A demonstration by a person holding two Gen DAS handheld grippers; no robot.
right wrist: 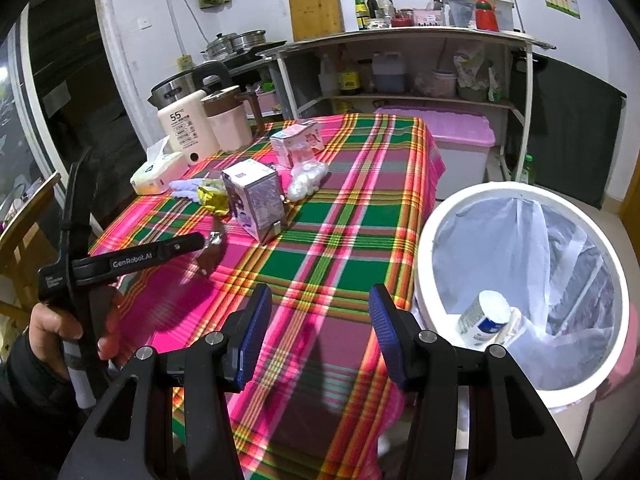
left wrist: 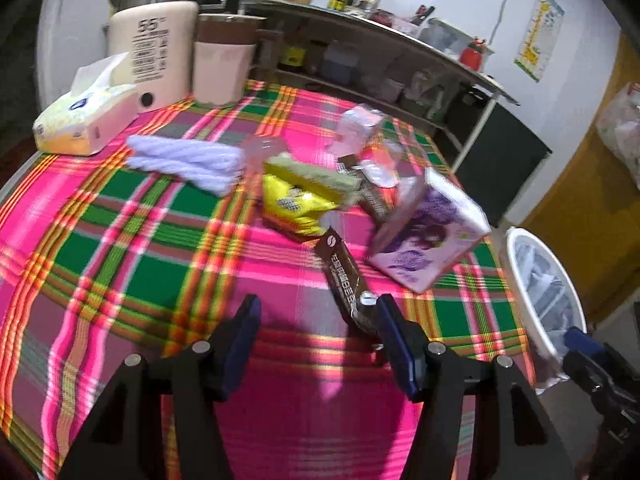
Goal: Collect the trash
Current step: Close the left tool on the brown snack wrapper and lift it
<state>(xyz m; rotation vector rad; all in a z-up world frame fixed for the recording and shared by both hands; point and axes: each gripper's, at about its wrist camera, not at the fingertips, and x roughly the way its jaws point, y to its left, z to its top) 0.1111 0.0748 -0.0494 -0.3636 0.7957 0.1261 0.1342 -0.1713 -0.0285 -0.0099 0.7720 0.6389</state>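
Plaid cloth covers the tabletop (left wrist: 120,248) in the left wrist view; the left gripper (left wrist: 316,320) has its jaws released, a dark brown sachet (left wrist: 346,280) lying against the right jaw. A white dispenser (left wrist: 154,50) far left reads "55".

From the right wrist, the right gripper (right wrist: 318,314) is spread and empty. The other gripper's arm reads "GenRobot.AI". At right, a lined white bin (right wrist: 520,296) holds a small bottle (right wrist: 486,316).

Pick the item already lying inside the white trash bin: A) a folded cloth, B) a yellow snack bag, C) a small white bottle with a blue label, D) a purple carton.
C: the small white bottle lies in the lined trash bin; the other three are on the table.
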